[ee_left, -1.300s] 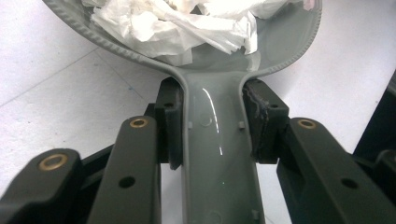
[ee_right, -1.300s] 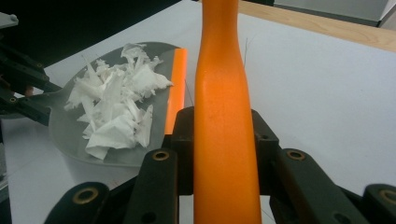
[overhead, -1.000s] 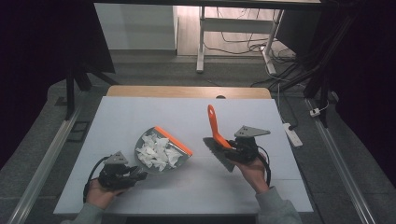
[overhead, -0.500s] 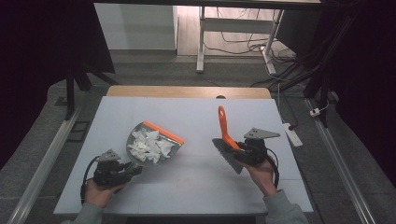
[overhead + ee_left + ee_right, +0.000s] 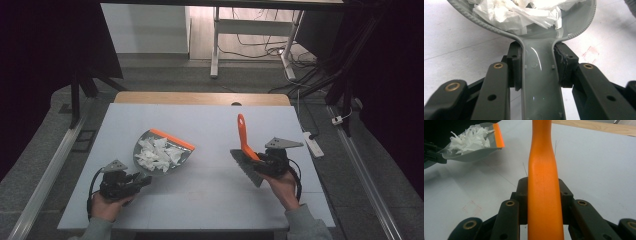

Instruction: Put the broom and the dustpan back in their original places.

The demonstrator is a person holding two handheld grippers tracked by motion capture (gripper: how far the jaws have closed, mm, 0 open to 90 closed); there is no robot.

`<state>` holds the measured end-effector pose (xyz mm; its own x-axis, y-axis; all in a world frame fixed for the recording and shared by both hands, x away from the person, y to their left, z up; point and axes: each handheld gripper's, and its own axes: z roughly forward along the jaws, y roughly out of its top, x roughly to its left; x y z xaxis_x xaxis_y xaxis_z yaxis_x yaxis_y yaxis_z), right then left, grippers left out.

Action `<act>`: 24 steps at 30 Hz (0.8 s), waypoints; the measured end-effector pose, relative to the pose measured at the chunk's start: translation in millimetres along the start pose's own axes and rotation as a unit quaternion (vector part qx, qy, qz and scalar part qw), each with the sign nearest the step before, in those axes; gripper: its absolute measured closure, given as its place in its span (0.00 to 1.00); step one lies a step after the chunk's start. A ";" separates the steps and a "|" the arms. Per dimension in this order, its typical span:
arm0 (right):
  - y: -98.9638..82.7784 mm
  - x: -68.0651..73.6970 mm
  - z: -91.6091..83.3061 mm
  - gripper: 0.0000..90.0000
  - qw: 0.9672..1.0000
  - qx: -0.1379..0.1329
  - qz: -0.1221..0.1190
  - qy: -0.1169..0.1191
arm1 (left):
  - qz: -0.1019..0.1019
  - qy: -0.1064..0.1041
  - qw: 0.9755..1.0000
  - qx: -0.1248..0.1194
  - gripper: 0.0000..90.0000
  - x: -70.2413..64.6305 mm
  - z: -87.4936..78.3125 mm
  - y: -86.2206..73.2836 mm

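A grey dustpan (image 5: 162, 150) with an orange lip holds a heap of torn white paper (image 5: 157, 152). My left gripper (image 5: 142, 180) is shut on the dustpan's handle (image 5: 540, 82), its pads (image 5: 514, 66) pressing both sides, and carries the pan a little above the table. At the right, my right gripper (image 5: 257, 162) is shut on the orange handle (image 5: 544, 182) of a hand brush (image 5: 245, 150). The brush's dark bristle head (image 5: 246, 167) points down toward the table, the handle rising up and away. From the right gripper view the dustpan (image 5: 471, 145) sits at upper left.
The white table top (image 5: 210, 195) has a wooden strip (image 5: 200, 98) along its far edge. A white power strip (image 5: 310, 143) lies on the floor right of the table. Metal rails run along both sides.
The dustpan with paper has moved left and slightly back with my left gripper. My right gripper has carried the brush to the right, and its handle now stands more upright.
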<state>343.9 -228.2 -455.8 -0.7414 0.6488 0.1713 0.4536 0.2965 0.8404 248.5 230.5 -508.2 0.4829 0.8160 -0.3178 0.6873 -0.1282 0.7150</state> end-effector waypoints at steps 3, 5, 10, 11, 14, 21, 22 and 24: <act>-1.8 -1.3 -1.5 0.78 1.000 0.000 0.004 0.005 | -0.007 0.006 1.000 -0.004 0.69 -0.6 0.7 0.5; -3.4 -2.0 -2.3 0.78 1.000 0.002 0.007 0.008 | -0.015 0.014 1.000 -0.009 0.69 -0.8 0.8 0.3; -8.2 -3.0 -1.3 0.78 1.000 0.006 0.014 0.019 | -0.026 0.031 0.999 -0.016 0.69 -0.8 0.1 -0.7; -8.6 -2.7 -1.0 0.78 1.000 0.008 0.014 0.020 | -0.029 0.032 0.999 -0.018 0.69 -0.5 -0.1 -0.8; -9.0 -2.4 -0.6 0.78 1.000 0.010 0.016 0.024 | -0.041 0.038 0.998 -0.024 0.69 0.8 -0.3 -1.6; -9.0 -4.9 0.8 0.78 0.999 0.019 0.035 0.034 | -0.054 0.054 0.997 -0.023 0.69 2.0 3.6 -2.2; -9.1 -5.1 1.1 0.78 0.999 0.020 0.037 0.035 | -0.058 0.058 0.996 -0.024 0.69 2.1 4.2 -2.4; -9.2 -5.1 1.5 0.78 0.998 0.025 0.043 0.039 | -0.063 0.063 0.996 -0.026 0.69 2.7 5.0 -2.9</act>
<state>344.3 -233.1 -465.2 -0.7341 0.6172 0.2832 0.5399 0.2774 0.7947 250.5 230.3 -514.2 0.3202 0.8883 -0.3294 0.7082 0.0066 0.7060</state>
